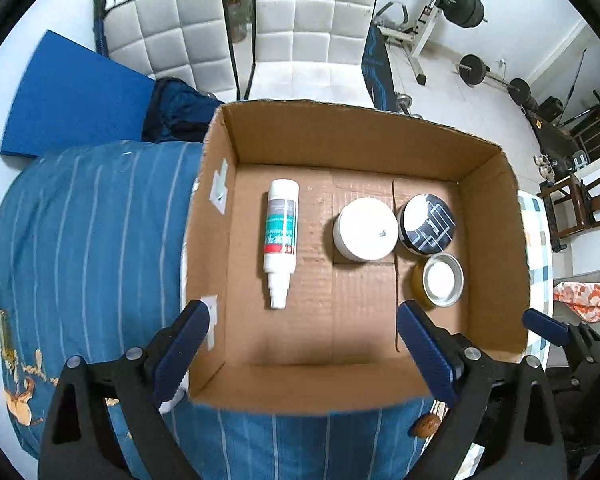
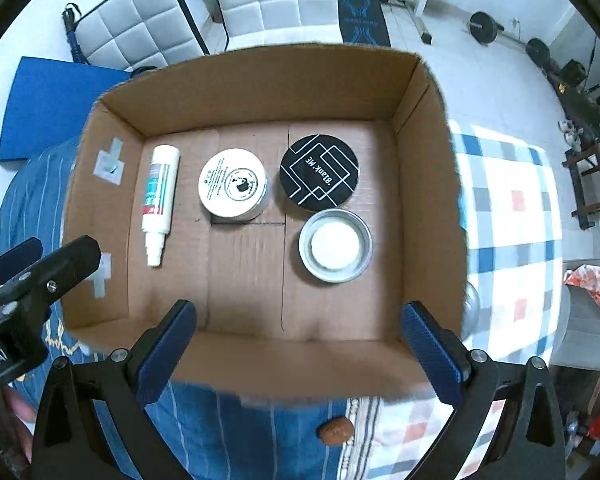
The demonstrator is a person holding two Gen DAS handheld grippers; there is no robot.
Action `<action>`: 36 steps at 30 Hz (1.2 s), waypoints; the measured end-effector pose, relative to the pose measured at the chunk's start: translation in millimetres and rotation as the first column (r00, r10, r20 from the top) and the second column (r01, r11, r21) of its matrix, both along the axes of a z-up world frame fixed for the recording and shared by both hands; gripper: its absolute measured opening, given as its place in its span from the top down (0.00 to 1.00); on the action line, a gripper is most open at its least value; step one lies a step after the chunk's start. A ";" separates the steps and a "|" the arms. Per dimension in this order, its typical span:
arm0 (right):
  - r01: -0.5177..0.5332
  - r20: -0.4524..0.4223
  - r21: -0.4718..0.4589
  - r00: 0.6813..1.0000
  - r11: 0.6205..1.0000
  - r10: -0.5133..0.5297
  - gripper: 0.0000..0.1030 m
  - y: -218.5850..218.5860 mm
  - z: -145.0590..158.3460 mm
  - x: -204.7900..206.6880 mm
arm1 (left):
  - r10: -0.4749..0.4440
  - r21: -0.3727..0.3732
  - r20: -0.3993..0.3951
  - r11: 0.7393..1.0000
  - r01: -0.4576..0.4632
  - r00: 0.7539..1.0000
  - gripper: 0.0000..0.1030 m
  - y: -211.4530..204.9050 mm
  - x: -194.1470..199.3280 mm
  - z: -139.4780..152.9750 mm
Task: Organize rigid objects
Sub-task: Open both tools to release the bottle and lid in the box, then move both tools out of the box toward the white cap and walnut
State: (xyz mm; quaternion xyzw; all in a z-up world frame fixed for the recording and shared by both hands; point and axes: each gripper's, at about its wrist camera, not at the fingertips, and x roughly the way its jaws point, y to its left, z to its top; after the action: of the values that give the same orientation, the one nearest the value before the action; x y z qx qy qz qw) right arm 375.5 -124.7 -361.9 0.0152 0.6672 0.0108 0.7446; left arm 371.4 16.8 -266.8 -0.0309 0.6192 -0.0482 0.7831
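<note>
Both grippers, left gripper [image 1: 300, 344] and right gripper [image 2: 300, 344], hang above the cardboard box [image 2: 260, 80] with fingers spread and empty. The spray bottle [image 2: 160, 196] and three jars look put away; next, maybe find more things.

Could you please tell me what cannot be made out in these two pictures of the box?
- Spray bottle label: too small and blurred in both views.
- White jar lid print: too small in the right wrist view.
- Small brown object: partly hidden behind the left gripper in its own view; unidentifiable.

Black tongs [image 2: 300, 354], blue ribbed pads [image 2: 166, 354]
</note>
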 end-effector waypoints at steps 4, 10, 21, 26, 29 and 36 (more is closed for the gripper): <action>-0.016 0.050 -0.009 0.999 1.000 0.016 0.00 6.3 21.4 -28.1 | 0.005 -0.003 0.059 1.000 -0.005 0.998 0.07 -2.0 -22.2 18.2; -0.015 0.136 -0.032 0.991 0.999 0.019 0.00 6.4 66.1 -59.7 | -0.016 0.009 0.133 1.000 0.015 0.991 0.07 -6.2 -52.9 50.2; 0.038 0.192 0.030 0.980 0.999 -0.043 0.00 -15.2 97.4 -113.0 | 0.012 -0.009 0.208 1.000 -0.010 0.978 0.07 8.7 -108.2 84.3; 0.133 0.145 0.040 0.980 0.990 -0.137 0.00 -60.1 71.4 -141.1 | 0.097 0.055 0.173 0.993 -0.108 0.980 0.06 55.6 -134.7 58.1; 0.199 0.080 0.032 0.976 0.980 -0.201 0.00 -87.0 40.4 -151.8 | 0.162 0.066 0.086 0.984 -0.168 0.983 0.07 88.6 -139.8 23.2; 0.245 -0.079 0.016 0.967 0.969 -0.243 0.00 -102.8 -43.0 -164.4 | 0.282 0.060 -0.056 0.959 -0.279 0.958 0.07 134.3 -133.0 -52.8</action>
State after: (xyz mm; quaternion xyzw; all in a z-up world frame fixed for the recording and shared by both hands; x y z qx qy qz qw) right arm 211.1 -227.6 -404.9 0.1071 0.6881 -0.0730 0.7140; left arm 238.4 151.2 -319.6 -0.0996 0.6342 0.0802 0.7625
